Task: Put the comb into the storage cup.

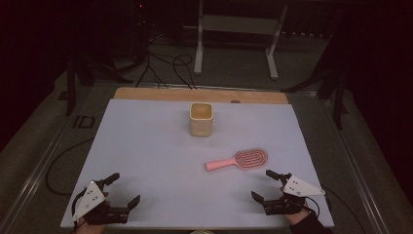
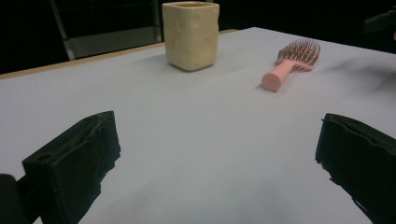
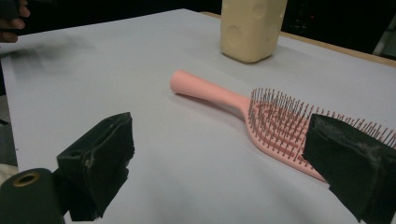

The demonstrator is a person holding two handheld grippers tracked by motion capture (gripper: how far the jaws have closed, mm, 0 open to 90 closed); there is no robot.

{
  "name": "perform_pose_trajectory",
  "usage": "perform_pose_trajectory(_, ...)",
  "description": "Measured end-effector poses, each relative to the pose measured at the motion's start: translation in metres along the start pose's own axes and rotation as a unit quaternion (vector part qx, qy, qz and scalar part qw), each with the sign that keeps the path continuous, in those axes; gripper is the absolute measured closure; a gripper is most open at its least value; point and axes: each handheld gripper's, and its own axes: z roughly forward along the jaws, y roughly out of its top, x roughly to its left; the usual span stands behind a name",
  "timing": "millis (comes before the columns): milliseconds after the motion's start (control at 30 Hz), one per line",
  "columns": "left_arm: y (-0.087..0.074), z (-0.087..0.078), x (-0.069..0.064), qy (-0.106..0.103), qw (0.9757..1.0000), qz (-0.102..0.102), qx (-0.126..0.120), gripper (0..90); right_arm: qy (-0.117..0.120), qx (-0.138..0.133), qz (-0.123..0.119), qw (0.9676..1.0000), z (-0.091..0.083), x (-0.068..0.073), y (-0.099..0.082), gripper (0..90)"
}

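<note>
Your left claw [image 1: 124, 190] and right claw [image 1: 263, 184] are both resting wide apart and gripping nothing at the near edge of the bench [image 1: 146, 146]. Just beyond your right claw, the pink hairbrush [image 1: 238, 160] is lying bristles up, while the cream cup [image 1: 201, 119] is standing upright farther back.

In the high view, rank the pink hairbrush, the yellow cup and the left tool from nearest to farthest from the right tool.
1. Pink hairbrush: just ahead of the right tool, slightly toward the table's middle, lying flat.
2. Left tool: across the near edge, on the person's left side.
3. Yellow cup: standing upright toward the far edge, about mid-table.

The left tool and the cup are close, so ranks 2 and 3 are tentative.
</note>
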Motion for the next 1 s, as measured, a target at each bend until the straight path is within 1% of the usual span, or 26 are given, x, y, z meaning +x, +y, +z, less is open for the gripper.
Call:
perform_pose_trajectory(133, 0.001, 0.001, 0.000, -0.001, 1.0000, -0.003, -0.003, 0.4, -0.003, 0.001, -0.002, 1.0000, -0.001, 0.000, 0.000, 8.5)
perform_pose_trajectory(200, 0.001, 0.002, 0.001, -0.001, 1.0000, 0.002, 0.000, 0.4, -0.004, 0.001, 0.000, 1.0000, -0.002, 0.000, 0.000, 8.5)
perform_pose_trajectory(333, 0.001, 0.003, 0.000, -0.007, 1.0000, 0.001, 0.000, 0.3, -0.004, 0.010, 0.000, 0.9999, -0.001, -0.001, 0.001, 8.5)
perform_pose_trajectory(400, 0.001, 0.003, -0.001, -0.007, 1.0000, 0.004, 0.004, 0.4, -0.001, 0.014, 0.010, 0.9998, -0.002, 0.000, 0.002, 8.5)
perform_pose_trajectory(500, 0.001, 0.003, 0.000, -0.010, 1.0000, 0.000, 0.001, 0.4, -0.002, 0.013, 0.011, 0.9998, -0.003, 0.000, 0.003, 8.4)
perform_pose_trajectory(533, 0.001, 0.002, 0.000, -0.010, 0.9999, -0.001, 0.000, 0.4, 0.002, 0.013, 0.013, 0.9998, -0.004, 0.001, 0.004, 8.4)
perform_pose_trajectory(567, 0.001, 0.002, -0.001, -0.011, 0.9999, 0.000, 0.000, 0.4, 0.007, 0.022, 0.015, 0.9996, -0.005, 0.002, 0.006, 8.4)
perform_pose_trajectory(700, 0.001, 0.002, -0.001, -0.014, 0.9999, 0.000, -0.001, 0.4, 0.009, 0.028, 0.012, 0.9995, -0.005, 0.005, 0.007, 8.4)
perform_pose_trajectory(733, 0.000, 0.003, 0.000, -0.014, 0.9999, 0.000, 0.001, 0.4, 0.006, 0.036, 0.008, 0.9993, -0.004, 0.007, 0.009, 8.4)
perform_pose_trajectory(800, 0.000, 0.003, 0.000, -0.014, 0.9999, 0.000, 0.002, 0.4, 0.006, 0.036, 0.004, 0.9993, -0.004, 0.007, 0.011, 8.4)
perform_pose_trajectory(833, 0.001, 0.003, 0.000, -0.015, 0.9999, -0.004, 0.000, 0.4, 0.005, 0.037, 0.004, 0.9993, -0.004, 0.008, 0.012, 8.4)
perform_pose_trajectory(967, 0.000, 0.002, 0.000, -0.013, 0.9999, -0.002, 0.001, 0.4, 0.002, 0.039, 0.004, 0.9992, -0.005, 0.009, 0.015, 8.4)
perform_pose_trajectory(1000, 0.000, 0.001, 0.000, -0.013, 0.9999, -0.002, 0.002, 0.4, -0.001, 0.038, -0.001, 0.9993, -0.005, 0.009, 0.016, 8.4)
